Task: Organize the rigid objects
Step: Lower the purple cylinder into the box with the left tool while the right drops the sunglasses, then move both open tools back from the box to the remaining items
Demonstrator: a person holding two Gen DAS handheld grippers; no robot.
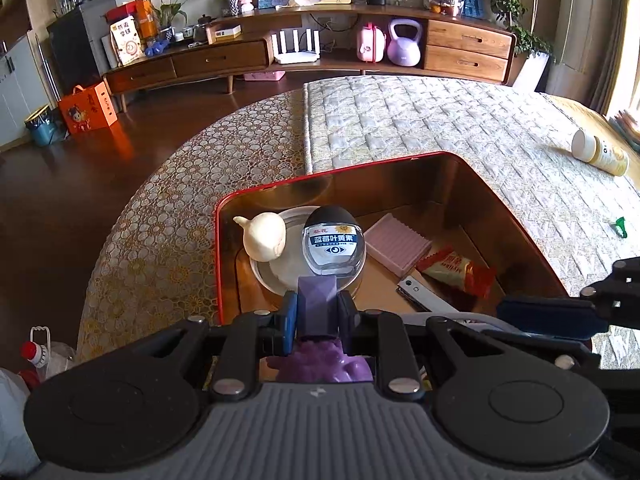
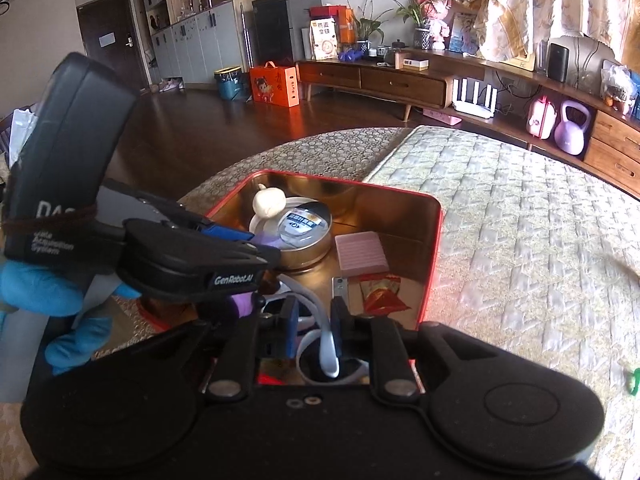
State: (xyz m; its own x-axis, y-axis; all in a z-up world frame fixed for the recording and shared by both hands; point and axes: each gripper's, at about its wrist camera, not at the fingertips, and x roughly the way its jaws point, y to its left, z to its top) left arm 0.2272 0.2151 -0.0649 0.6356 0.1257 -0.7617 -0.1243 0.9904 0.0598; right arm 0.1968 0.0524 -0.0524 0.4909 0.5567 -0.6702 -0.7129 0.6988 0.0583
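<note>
We've got the left gripper clamped on a stiff, light purple plastic figurine over the red metal tin low in frame, while the right gripper jaws sit loose around a white cable.

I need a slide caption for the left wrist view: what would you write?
Left gripper shut on a purple toy over a red tin holding garlic and a pink ridged block.
</note>
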